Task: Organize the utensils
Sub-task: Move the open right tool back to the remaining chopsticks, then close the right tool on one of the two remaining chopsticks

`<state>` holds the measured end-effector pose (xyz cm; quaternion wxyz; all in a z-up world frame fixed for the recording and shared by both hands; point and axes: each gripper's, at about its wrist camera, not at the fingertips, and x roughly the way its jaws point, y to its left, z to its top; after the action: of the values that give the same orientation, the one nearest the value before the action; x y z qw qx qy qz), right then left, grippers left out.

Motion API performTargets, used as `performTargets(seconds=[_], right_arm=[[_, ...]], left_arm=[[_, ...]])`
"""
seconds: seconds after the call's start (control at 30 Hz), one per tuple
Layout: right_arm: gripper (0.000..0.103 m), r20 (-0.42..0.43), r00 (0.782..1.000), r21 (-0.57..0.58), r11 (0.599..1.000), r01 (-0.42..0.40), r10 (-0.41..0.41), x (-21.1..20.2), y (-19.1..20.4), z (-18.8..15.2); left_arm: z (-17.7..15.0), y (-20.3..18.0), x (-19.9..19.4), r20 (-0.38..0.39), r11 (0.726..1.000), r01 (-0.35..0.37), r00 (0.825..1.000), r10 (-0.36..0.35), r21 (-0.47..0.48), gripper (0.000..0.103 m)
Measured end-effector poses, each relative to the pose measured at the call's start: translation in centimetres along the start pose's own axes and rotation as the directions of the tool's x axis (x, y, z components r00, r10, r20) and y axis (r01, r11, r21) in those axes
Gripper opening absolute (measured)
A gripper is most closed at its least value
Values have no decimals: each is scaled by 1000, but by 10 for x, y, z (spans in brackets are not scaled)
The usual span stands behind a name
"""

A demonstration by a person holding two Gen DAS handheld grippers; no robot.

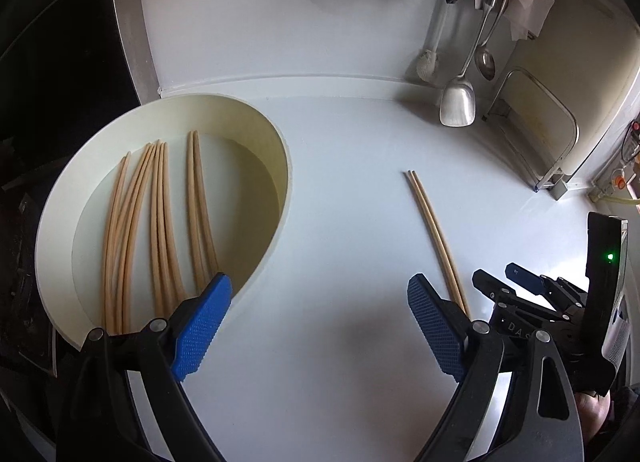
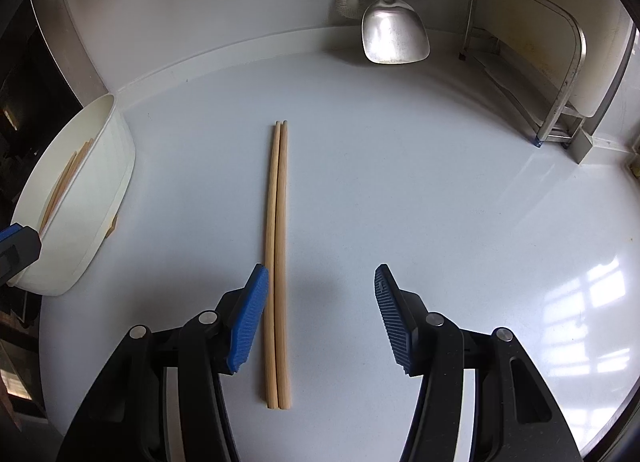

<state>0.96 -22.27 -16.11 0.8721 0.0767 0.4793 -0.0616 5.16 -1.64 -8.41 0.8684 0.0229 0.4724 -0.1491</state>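
Chopsticks [image 2: 277, 262] flat between down-tilted right gripper's [image 2: 320, 318] parted jaws

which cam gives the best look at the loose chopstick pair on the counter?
Right wrist. The chopstick pair runs full length down the frame centre, between the open pads of the right gripper. Left wrist shows the pair off to the side, its near end hidden behind a finger.

The only readable text is the pale letters "DAS" on the black body of the right hand-held gripper [image 1: 520, 294], near right.
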Motion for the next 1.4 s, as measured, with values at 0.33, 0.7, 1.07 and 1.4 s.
performTargets(seconds=[0.33, 0.7, 1.07, 1.4], right_arm=[[53, 2, 1000, -83, 996, 12, -12, 20, 5, 0], [53, 14, 1000, -152, 988, 30, -28, 23, 16, -4], [21, 36, 999, -196, 981, 16, -9, 25, 20, -7], [7, 61, 998, -141, 990, 0, 9, 23, -9, -7]], left_arm=[[-5, -12, 2, -1, 999, -40, 999, 39, -7, 88], [-8, -14, -2, -5, 997, -68, 998, 68, -20, 88], [-10, -26, -2, 0, 998, -65, 998, 65, -14, 88], [-14, -62, 15, 7, 998, -56, 998, 55, 16, 88]])
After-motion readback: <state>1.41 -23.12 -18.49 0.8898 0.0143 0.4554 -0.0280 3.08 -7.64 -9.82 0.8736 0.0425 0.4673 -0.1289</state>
